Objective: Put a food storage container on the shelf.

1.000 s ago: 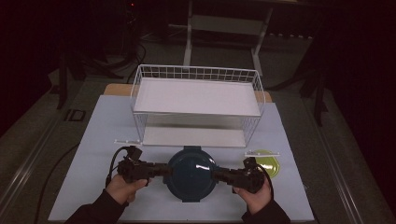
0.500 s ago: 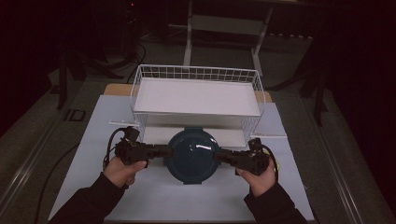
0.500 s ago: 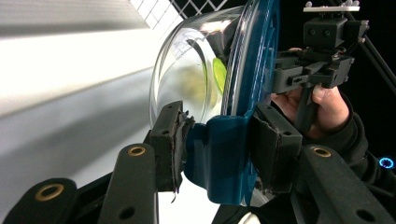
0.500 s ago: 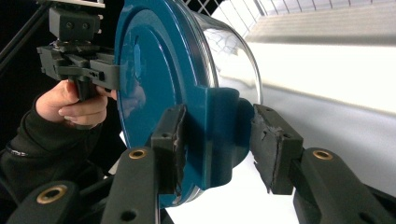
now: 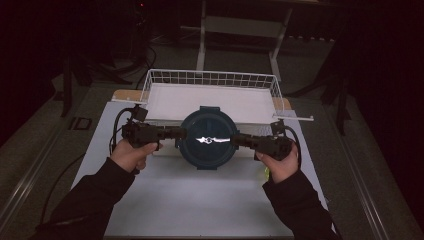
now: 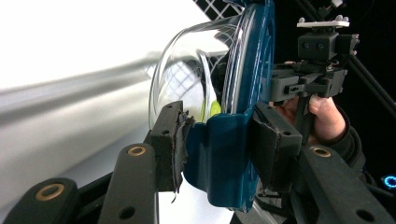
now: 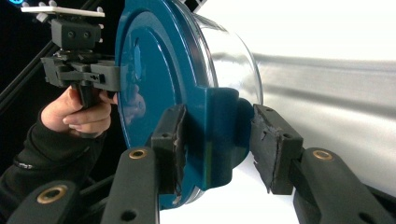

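The left hand-held gripper [image 6: 219,140] was about half open and clenched on a blue side clasp of the round container [image 5: 206,137], and the right hand-held gripper [image 7: 217,144] grasped the opposite clasp in the same way. The container had a dark blue lid [image 7: 154,93] and a clear glass body [image 6: 187,70]. It was held in the air between both hand-held grippers, above the white desk [image 5: 200,200], just in front of the wire basket [image 5: 210,80].
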A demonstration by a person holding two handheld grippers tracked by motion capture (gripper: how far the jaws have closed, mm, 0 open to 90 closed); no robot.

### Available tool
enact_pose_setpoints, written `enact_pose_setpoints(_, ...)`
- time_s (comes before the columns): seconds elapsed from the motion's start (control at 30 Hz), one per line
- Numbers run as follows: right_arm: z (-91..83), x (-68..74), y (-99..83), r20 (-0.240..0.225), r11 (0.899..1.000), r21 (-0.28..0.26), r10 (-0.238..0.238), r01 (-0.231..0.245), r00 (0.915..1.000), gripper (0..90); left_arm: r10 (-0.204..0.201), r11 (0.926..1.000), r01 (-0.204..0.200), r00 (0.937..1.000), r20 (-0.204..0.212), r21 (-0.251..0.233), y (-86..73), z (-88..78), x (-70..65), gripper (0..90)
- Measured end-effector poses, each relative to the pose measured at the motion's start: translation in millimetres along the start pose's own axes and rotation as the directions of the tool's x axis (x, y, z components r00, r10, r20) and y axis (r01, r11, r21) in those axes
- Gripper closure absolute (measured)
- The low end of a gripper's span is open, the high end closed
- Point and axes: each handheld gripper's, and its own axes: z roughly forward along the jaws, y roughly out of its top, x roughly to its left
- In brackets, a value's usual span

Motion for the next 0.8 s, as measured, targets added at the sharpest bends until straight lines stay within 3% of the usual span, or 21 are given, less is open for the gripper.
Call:
enact_pose_setpoints(0.07, 0.0, 0.1, 14.8, 0.011, 1.000, -0.002, -0.008, 0.008, 0.9999, 56.4, 0.009, 0.9999, -0.009, 1.0000, -0.004, -0.012, 11.5, 0.0, 0.8, 56.5)
enact_pose_setpoints(0.27, 4.4, -5.5, 37.3, 0.009, 1.000, -0.012, 0.014, -0.014, 0.9999, 56.4, 0.014, 0.9996, -0.014, 0.9998, -0.014, -0.025, 35.5, 1.0, 7.5, 56.4)
enact_pose_setpoints(0.47, 8.1, -12.4, 52.6, 0.030, 1.000, -0.010, 0.028, -0.028, 0.9992, 56.3, 0.012, 0.9992, -0.013, 0.9993, -0.035, -0.039, 48.1, 7.2, 15.4, 56.1)
enact_pose_setpoints(0.73, 11.4, -14.2, 66.0, 0.055, 0.999, -0.017, 0.045, -0.044, 0.9975, 56.3, -0.030, 0.9970, 0.029, 0.9995, -0.014, -0.072, 55.3, 10.1, 27.4, 55.9)
enact_pose_setpoints(0.8, 12.4, -16.8, 67.8, 0.045, 0.997, -0.021, 0.074, -0.073, 0.9963, 56.2, -0.055, 0.9947, 0.054, 0.9985, -0.006, -0.087, 56.7, 11.2, 30.4, 55.8)
